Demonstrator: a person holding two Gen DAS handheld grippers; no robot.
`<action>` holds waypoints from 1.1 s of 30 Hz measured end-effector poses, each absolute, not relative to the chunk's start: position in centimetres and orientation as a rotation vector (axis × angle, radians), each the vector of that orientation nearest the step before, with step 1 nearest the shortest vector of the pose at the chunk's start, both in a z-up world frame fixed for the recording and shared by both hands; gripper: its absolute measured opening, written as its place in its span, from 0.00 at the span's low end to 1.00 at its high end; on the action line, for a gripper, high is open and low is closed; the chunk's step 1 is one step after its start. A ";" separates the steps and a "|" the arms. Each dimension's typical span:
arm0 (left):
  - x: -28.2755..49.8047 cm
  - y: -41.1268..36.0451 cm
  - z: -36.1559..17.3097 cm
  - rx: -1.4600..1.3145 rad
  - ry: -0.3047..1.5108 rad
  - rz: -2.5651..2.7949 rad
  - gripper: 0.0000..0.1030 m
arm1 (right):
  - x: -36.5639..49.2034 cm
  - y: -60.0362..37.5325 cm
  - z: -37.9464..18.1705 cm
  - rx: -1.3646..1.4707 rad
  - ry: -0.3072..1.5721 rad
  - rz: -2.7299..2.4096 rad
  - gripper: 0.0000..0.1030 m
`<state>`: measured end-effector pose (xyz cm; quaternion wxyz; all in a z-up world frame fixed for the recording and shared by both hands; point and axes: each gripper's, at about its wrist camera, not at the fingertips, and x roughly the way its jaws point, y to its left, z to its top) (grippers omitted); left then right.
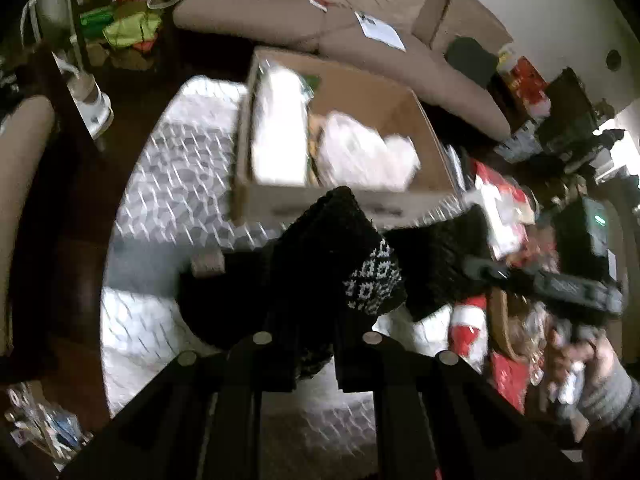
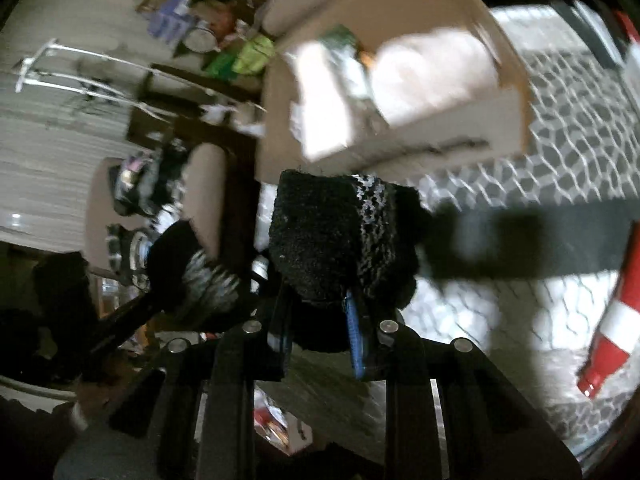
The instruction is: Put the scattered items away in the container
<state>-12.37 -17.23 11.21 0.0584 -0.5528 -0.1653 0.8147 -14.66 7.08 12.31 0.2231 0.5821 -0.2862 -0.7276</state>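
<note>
- The open box (image 1: 340,200) stands on the patterned rug (image 1: 180,184), sofa (image 1: 360,32) behind it; bare rug lies along its near wall.
- Left gripper (image 1: 316,344) is clamped narrow on a black knit sock (image 1: 332,256), above the rug just short of the box.
- Right gripper (image 2: 320,340) pinches a second sock (image 2: 336,240).
- Both socks stand up from the jaws, long axes pointing toward the box.

We can read no text: the dark print on the box (image 1: 320,210) front wall is blurred, as is the paper (image 1: 380,28) on the sofa behind it.

Left gripper (image 1: 316,364) jaws clamp a black knit garment (image 1: 320,272) before the cardboard box (image 1: 340,204).
</note>
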 end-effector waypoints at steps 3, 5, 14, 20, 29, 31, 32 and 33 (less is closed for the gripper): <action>-14.9 -18.3 9.2 -1.721 -0.420 2.491 0.12 | -15.7 5.7 13.3 1.574 -0.797 -2.017 0.21; -16.1 -18.5 6.5 -1.790 -0.348 2.461 0.12 | -15.8 5.0 13.2 1.567 -0.802 -2.018 0.21; -16.8 -18.6 -0.9 -1.990 -0.333 2.337 0.12 | -15.3 3.5 12.0 1.582 -0.838 -2.000 0.21; -16.1 -19.2 4.0 -1.823 -0.486 2.369 0.12 | -15.6 4.2 13.8 1.545 -0.832 -2.029 0.21; -17.4 -18.9 10.8 -1.601 -0.579 2.446 0.12 | -17.2 3.2 17.6 1.444 -0.807 -2.041 0.21; -18.2 -18.8 10.4 -1.620 -0.511 2.465 0.12 | -17.6 2.8 18.2 1.423 -0.802 -2.047 0.21; -18.5 -18.6 9.5 -1.655 -0.473 2.463 0.12 | -17.8 2.6 18.3 1.415 -0.805 -2.049 0.21; -18.6 -18.5 8.1 -1.705 -0.440 2.447 0.12 | -17.9 2.4 18.3 1.411 -0.809 -2.046 0.21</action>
